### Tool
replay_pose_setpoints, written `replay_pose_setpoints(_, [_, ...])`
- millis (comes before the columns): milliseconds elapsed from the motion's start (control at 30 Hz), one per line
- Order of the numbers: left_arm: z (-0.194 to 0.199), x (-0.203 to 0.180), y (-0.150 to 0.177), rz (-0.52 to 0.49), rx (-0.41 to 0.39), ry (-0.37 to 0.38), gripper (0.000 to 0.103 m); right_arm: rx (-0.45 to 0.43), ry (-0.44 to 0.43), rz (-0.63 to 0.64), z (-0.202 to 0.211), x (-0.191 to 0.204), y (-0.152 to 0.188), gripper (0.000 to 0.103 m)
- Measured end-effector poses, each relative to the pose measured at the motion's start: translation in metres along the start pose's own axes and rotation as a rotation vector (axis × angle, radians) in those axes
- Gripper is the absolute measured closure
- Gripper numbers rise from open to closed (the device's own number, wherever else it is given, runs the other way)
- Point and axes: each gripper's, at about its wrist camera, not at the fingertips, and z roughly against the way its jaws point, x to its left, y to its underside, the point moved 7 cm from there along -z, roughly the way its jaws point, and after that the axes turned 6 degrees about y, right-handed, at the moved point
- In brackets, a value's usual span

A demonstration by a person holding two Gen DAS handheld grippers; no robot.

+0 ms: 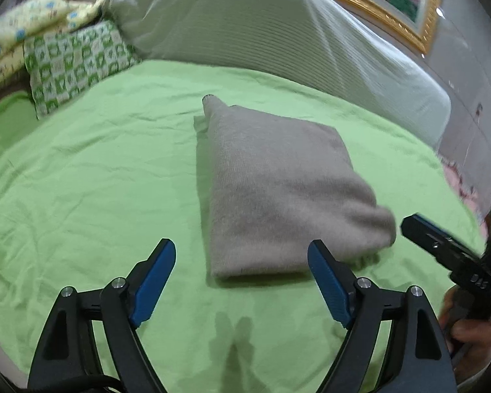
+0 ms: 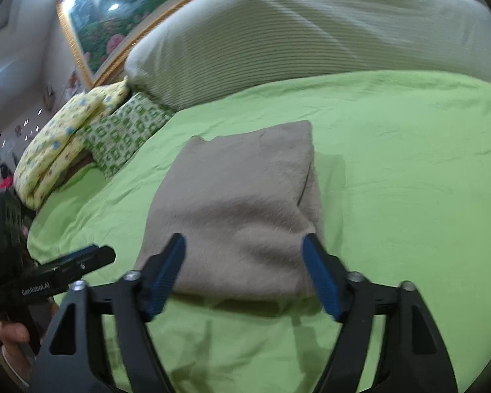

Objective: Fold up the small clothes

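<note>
A grey knitted garment [image 1: 278,190] lies folded into a thick rectangle on the green bed sheet [image 1: 98,180]. It also shows in the right wrist view [image 2: 239,209]. My left gripper [image 1: 242,255] is open and empty, just short of the garment's near edge. My right gripper [image 2: 244,249] is open and empty, its blue fingers either side of the garment's near end, held above it. The right gripper shows at the right of the left wrist view [image 1: 442,245]; the left gripper shows at the left of the right wrist view [image 2: 72,268].
A large pale striped pillow [image 1: 262,32] lies along the head of the bed. A green checked cushion [image 1: 75,62] and a yellow patterned quilt [image 1: 23,23] sit at the far left corner. A gold-framed picture [image 1: 422,6] hangs behind.
</note>
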Motion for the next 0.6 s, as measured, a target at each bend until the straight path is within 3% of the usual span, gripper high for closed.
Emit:
replay_pose_setpoints(267, [0.021,-0.005,0.030,-0.124,-0.009,-0.085,0.012,-0.035,0.012,0.137,0.028,0.013,0.031,0.012])
replay_pose_setpoints(600, [0.040,-0.026,0.028,-0.142,-0.073,-0.046,0.007,-0.069,0.016,0.167,0.051,0.014,0.047,0.002])
